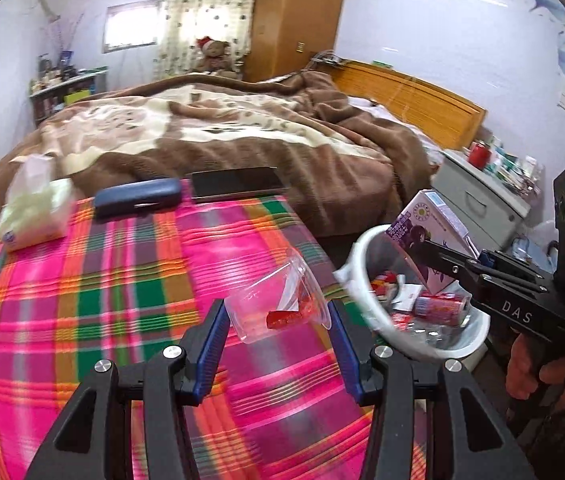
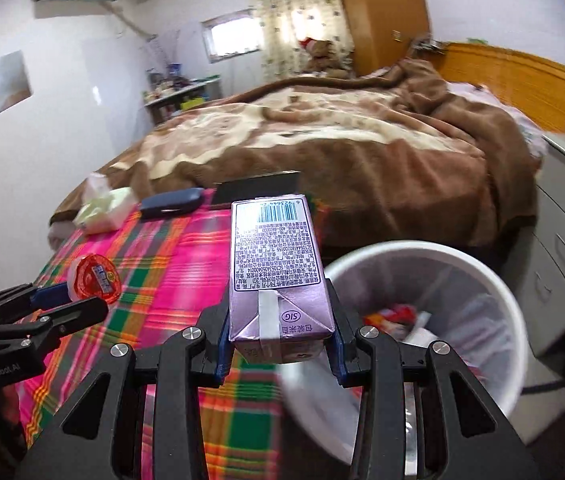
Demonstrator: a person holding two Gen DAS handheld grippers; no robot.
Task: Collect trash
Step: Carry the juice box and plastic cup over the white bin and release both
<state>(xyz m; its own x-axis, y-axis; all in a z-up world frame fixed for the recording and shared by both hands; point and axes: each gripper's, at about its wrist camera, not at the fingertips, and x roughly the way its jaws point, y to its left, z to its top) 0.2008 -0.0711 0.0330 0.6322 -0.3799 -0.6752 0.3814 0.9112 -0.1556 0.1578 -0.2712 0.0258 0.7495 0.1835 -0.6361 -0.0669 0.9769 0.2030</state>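
Purple carton (image 2: 278, 276) sits clamped between the right jaws, clear jelly cup (image 1: 278, 304) between the left; both likely need carrying over the bin (image 2: 478, 264), then releasing.

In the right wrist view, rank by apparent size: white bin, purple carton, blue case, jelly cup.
1. White bin
2. Purple carton, though it is enlarged by nearness to the camera
3. Blue case and jelly cup look alike; not ranked.
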